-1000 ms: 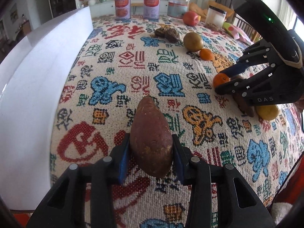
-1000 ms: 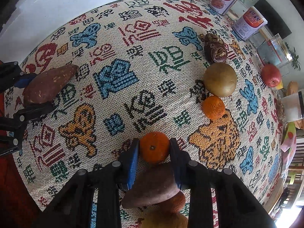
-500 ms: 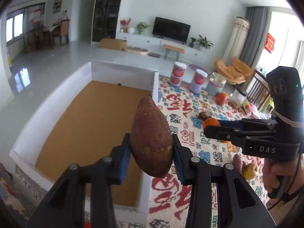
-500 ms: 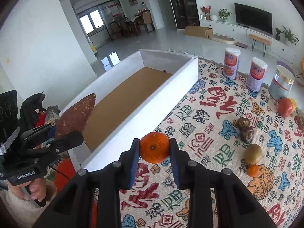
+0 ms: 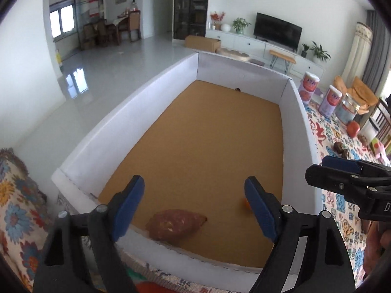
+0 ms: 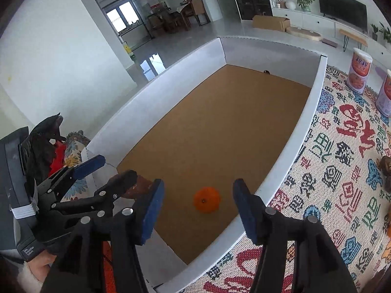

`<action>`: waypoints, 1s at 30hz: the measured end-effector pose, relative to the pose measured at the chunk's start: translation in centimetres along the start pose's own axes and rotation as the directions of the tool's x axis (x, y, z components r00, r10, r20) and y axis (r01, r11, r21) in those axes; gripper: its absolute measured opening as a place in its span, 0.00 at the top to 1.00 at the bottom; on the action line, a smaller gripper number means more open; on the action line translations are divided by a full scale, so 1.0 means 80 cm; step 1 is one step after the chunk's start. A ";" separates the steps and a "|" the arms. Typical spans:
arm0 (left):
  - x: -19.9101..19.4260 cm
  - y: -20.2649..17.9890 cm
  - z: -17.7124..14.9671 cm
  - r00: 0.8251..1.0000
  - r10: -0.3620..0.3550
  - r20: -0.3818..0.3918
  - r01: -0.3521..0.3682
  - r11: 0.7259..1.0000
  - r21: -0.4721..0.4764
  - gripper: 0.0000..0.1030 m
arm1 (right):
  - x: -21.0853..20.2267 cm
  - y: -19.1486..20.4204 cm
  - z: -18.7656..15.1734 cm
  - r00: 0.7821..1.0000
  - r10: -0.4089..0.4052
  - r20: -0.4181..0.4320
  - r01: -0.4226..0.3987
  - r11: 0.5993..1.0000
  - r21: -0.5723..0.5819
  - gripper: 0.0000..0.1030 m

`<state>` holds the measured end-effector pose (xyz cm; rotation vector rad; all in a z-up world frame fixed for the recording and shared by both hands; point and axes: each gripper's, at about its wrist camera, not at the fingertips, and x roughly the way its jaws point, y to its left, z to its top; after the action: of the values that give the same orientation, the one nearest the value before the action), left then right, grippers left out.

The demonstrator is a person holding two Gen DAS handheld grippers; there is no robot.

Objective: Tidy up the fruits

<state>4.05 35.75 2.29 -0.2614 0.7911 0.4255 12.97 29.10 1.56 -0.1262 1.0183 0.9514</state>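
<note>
Looking along the left gripper (image 5: 194, 206), the only lettering close by is a white "D" on the black body of the right gripper (image 5: 347, 183), cut off by the frame edge at right; the print on the two pink-and-white canisters (image 5: 308, 86) beyond the box is too small to read. The box (image 5: 127, 112) is a long, shallow rectangle with smooth white walls and a matte brown cardboard floor. The left gripper's blue-padded jaws stand wide apart, having just been opening, with nothing between them. Below them the sweet potato (image 5: 176, 224) lies on the box floor near the close wall: a tapered, reddish-brown tuber with rough, pale-scuffed skin. A sliver of the tangerine (image 5: 245, 204) shows just behind the right-hand finger. To the right lies a coarse woven tablecloth (image 5: 339, 210) patterned with red, blue and green characters.

From the right wrist, the left gripper (image 6: 107, 171) carries a small white label whose print I cannot make out. The canister (image 6: 359, 73) has red characters on its front, too blurred to read. The right gripper (image 6: 198, 201) has also just been opening; its jaws are spread and empty. Between and beyond them the tangerine (image 6: 206, 199), round, bright orange and dimpled at the top, sits on the brown floor near the box's right wall (image 6: 293, 144). The woven cloth (image 6: 330, 183) shows bold block characters.
</note>
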 end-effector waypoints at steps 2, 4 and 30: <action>-0.009 -0.016 -0.001 0.999 -0.046 0.017 0.046 0.999 -0.003 0.16 | -0.027 -0.025 -0.009 0.999 -0.030 0.042 0.029 0.999 0.024 0.22; -0.024 -0.044 -0.003 0.994 -0.102 0.033 0.101 0.995 0.024 0.15 | -0.065 -0.058 -0.025 0.993 -0.081 0.083 0.078 0.996 0.045 0.15; 0.077 -0.386 -0.133 0.940 -0.305 -0.156 0.342 0.859 0.380 0.05 | -0.312 -0.460 -0.388 0.692 -0.720 -0.056 0.640 0.576 0.509 0.01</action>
<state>15.48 6.07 -7.27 -0.0237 0.8860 -0.0750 14.49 -24.20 -8.28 -0.0060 0.9173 -0.0444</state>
